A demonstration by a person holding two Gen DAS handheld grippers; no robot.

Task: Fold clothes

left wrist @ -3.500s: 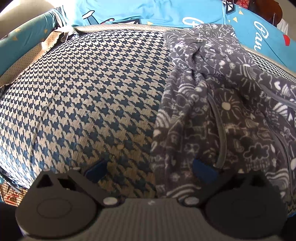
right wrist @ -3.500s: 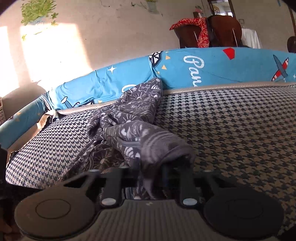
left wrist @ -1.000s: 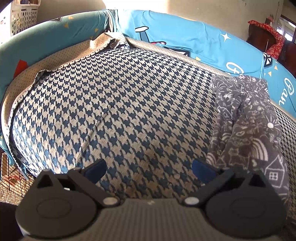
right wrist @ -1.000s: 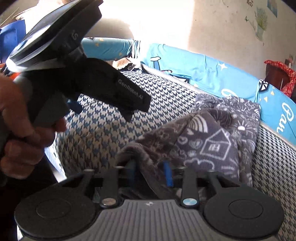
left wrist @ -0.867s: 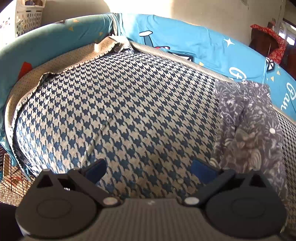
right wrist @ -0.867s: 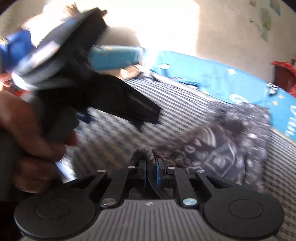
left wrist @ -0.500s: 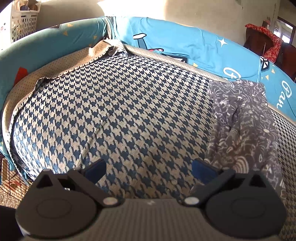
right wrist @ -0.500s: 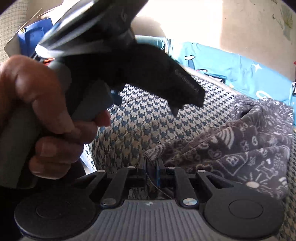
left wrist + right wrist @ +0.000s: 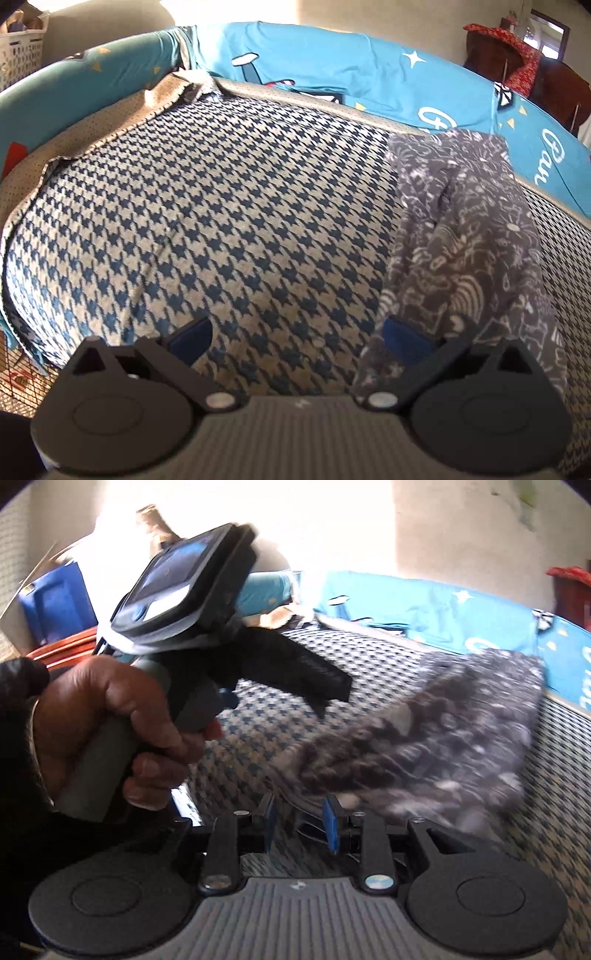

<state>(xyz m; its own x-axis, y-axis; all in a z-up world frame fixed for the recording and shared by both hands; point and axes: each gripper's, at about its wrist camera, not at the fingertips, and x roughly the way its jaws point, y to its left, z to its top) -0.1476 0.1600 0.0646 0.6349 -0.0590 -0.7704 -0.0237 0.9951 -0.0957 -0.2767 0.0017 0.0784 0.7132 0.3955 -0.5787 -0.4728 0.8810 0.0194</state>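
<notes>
The grey fleece garment [image 9: 469,236], printed all over with white doodles, lies on the houndstooth cushion [image 9: 229,229] as a long rumpled strip — its long axis runs from the turquoise bolster [image 9: 332,74] at the far rim toward the near edge. In the right wrist view it is smeared by blur [image 9: 436,738], its near hem hard to make out. The left gripper [image 9: 297,334] is spread wide, empty, its right finger over the fabric. The right gripper [image 9: 301,821] stands parted — nothing pinched.
</notes>
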